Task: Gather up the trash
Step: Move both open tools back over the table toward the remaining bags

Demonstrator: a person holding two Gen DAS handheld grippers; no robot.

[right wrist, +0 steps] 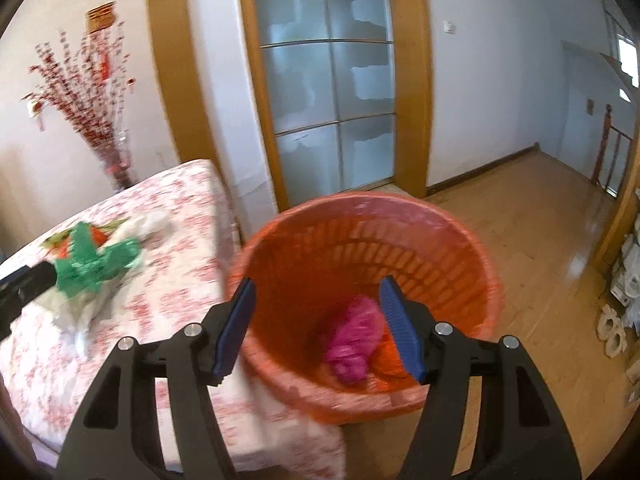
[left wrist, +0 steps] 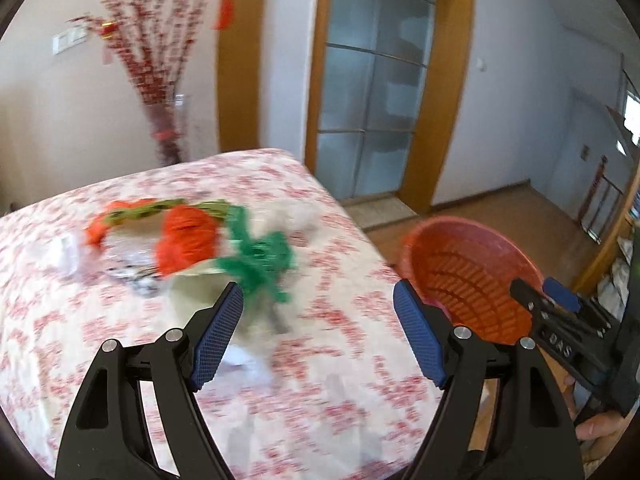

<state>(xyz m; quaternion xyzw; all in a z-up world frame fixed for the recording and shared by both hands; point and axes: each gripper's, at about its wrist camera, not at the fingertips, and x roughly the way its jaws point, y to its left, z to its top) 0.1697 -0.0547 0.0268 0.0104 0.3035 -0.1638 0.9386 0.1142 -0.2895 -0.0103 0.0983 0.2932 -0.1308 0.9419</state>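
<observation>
Pale-walled room with a wood-framed frosted glass door at 12 o'clock and a wooden floor; nearer, a worktop under a red-and-white floral cloth. On the cloth, seen from the left wrist, a blurred heap of trash: orange crumple, green shredded scrap, white wrappers at 9 o'clock. Just off the worktop's edge at 3 o'clock, the orange slatted basket, already holding a pink wad. Left tool spread wide, nothing between the pads, aimed toward the green scrap at 11 o'clock. Right tool likewise apart and empty, hanging above the basket mouth. Likely step: fetching the next piece. Best done by slowing over the heap, straddling the green scrap with both pads before closing, and lifting clear of the cloth to avoid dragging it.
</observation>
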